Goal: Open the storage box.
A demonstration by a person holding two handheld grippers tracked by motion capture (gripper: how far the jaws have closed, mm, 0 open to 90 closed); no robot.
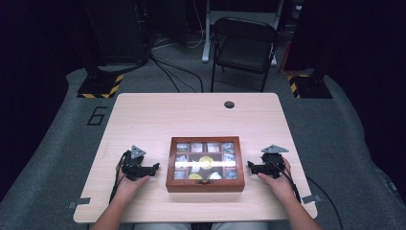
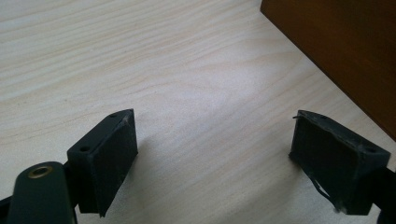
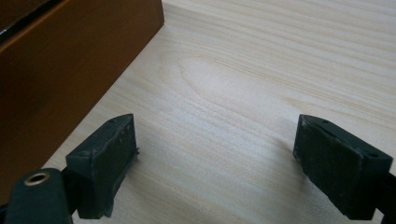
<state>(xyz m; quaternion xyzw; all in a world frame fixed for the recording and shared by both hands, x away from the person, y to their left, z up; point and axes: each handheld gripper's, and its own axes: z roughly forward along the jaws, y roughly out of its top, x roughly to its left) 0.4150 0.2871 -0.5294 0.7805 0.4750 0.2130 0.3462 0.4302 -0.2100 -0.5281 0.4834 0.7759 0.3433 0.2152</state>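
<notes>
Pale wood formed the table point(image 1: 143, 115), with a chair point(image 1: 244, 45) on the grey floor beyond. Near the front edge, midway across, sat the glass-lidded box point(image 1: 205, 163). The left gripper point(image 1: 155, 166) lay just left of it, the right gripper point(image 1: 250, 166) just right, both with jaws spread wide, gripping nothing, tips toward the box.

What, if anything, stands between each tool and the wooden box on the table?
Nothing visible does. The left tool and right tool rest on the table either side of the box, both open and holding nothing. In each gripper view, bare wood lies between the jaws and the box's side.
</notes>
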